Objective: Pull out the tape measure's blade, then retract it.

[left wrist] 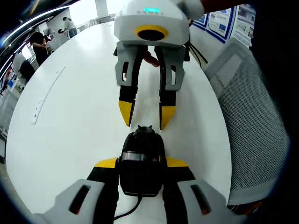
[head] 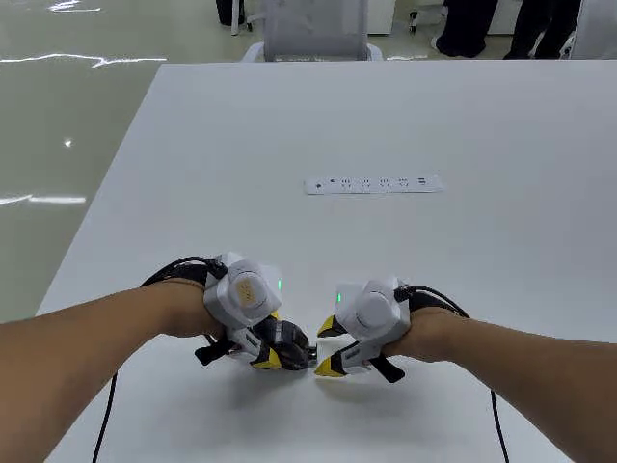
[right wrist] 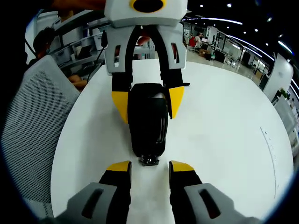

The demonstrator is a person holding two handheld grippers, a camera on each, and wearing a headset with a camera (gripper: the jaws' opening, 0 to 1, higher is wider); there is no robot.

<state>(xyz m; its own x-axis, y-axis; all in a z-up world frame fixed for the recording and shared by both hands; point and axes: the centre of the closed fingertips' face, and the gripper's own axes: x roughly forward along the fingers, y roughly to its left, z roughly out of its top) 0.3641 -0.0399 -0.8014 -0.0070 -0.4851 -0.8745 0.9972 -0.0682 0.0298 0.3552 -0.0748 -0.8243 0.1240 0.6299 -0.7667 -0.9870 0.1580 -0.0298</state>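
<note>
**Tape measure [right wrist: 147, 119]: black case, blade wound in, held in the left tongs**

Item 1. We list the tape measure as a black, rounded case. It sits low over the near part of the white table [head: 386, 116], in front of the person. We cannot tell whether it touches the table top. Of the blade we see the small metal end hook [right wrist: 148, 161] at the mouth of the case, and no length of blade drawn out.

Item 2. Left tongs [left wrist: 142, 163]. The two jaws are clamped on the case, one yellow-tipped jaw against each flat side. In the left gripper view the case lies lengthwise between them, with its mouth pointing away from the camera and towards the other tool.

Item 3. Right tongs [right wrist: 150, 167]. We find them parted and gripping nothing. They face the left tongs nose to nose. In the right gripper view the end hook sits in the gap between the yellow tips, touching neither jaw as far as we can see. In the left gripper view the same tips stand just ahead of the case's mouth, one on each side.

Item 4. Surroundings. A white power strip [head: 374, 183] lies flat near the middle of the table, well apart from both tools. A grey mesh chair [left wrist: 252, 121] stands beside the table.
</note>
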